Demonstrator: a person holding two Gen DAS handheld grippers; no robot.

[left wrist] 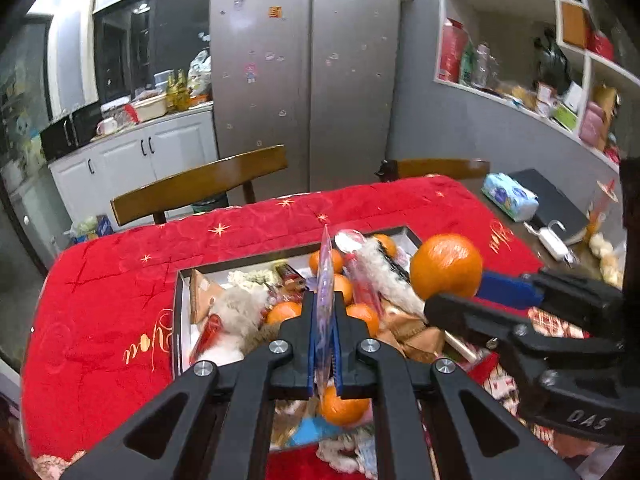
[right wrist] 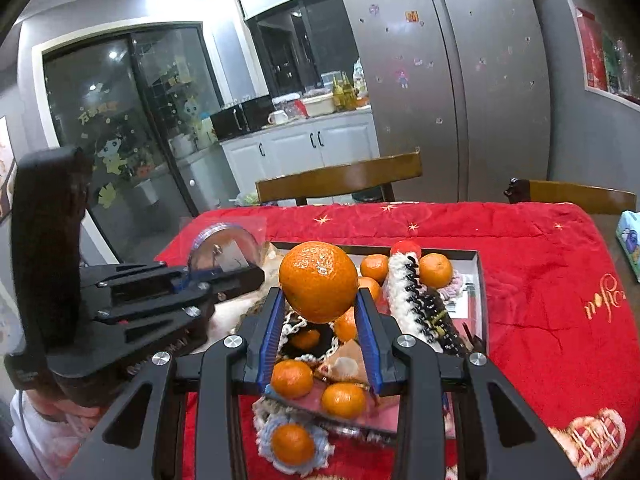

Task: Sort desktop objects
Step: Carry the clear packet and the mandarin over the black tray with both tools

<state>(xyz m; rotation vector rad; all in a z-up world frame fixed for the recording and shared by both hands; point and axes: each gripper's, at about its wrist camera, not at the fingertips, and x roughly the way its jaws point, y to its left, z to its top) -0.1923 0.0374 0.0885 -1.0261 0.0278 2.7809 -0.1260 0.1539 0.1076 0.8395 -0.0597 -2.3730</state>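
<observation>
My left gripper (left wrist: 325, 300) is shut on a thin clear plastic packet (left wrist: 326, 276), held edge-on above the open box (left wrist: 182, 320). From the right wrist view the packet (right wrist: 224, 250) shows a round disc inside, and the left gripper (right wrist: 240, 276) is at my left. My right gripper (right wrist: 319, 300) is shut on a large orange (right wrist: 318, 280), lifted above the box (right wrist: 482, 280). The same orange (left wrist: 446, 266) shows at the right of the left wrist view, in the right gripper (left wrist: 452, 294). Several small oranges (right wrist: 292, 378) lie in the box among knitted items.
The box sits on a red quilted cloth (left wrist: 100, 300) over the table. A knitted white and dark piece (right wrist: 420, 300) lies in the box. A tissue pack (left wrist: 510, 196), a black book (left wrist: 552, 200) and a white charger (left wrist: 554, 238) lie at the far right. Two wooden chairs (left wrist: 208, 184) stand behind.
</observation>
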